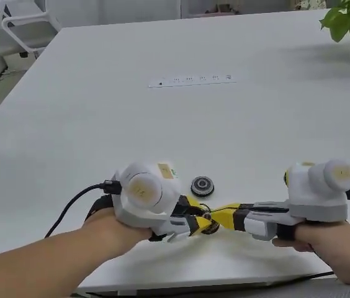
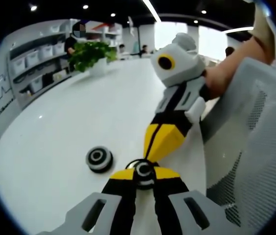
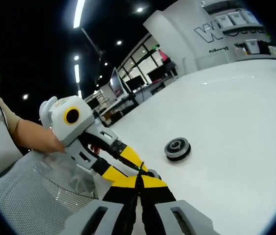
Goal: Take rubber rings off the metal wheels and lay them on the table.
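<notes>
The person's left hand (image 1: 110, 233) and right hand (image 1: 324, 239) sit at the table's (image 1: 162, 124) near edge, each with a gripper aimed at the other. The left gripper (image 1: 201, 222) has its jaws clamped on a small metal wheel (image 1: 210, 227), which it holds just above the tabletop. The right gripper (image 1: 221, 218) meets it tip to tip, jaws drawn tight together at the wheel's rim and seemingly nipping the rubber ring (image 2: 145, 182); how much rubber they have cannot be told. The main risk is a thin bite: if the right jaws hold only the ring's lip, a pull is likely to make it snap back onto the wheel or flick away. A hard pull could also drag the wheel out of the left jaws, and this close to the near edge it might roll off the table. A twist between the two grippers could stretch or tear the ring instead of peeling it. A little farther in, a second wheel (image 1: 202, 185) lies flat with its dark ring on, near enough for a jerked gripper to knock it. Well beyond it are a socket strip (image 1: 190, 79) mid-table and a plant (image 1: 349, 22) at the far right corner, both out of harm's way.
</notes>
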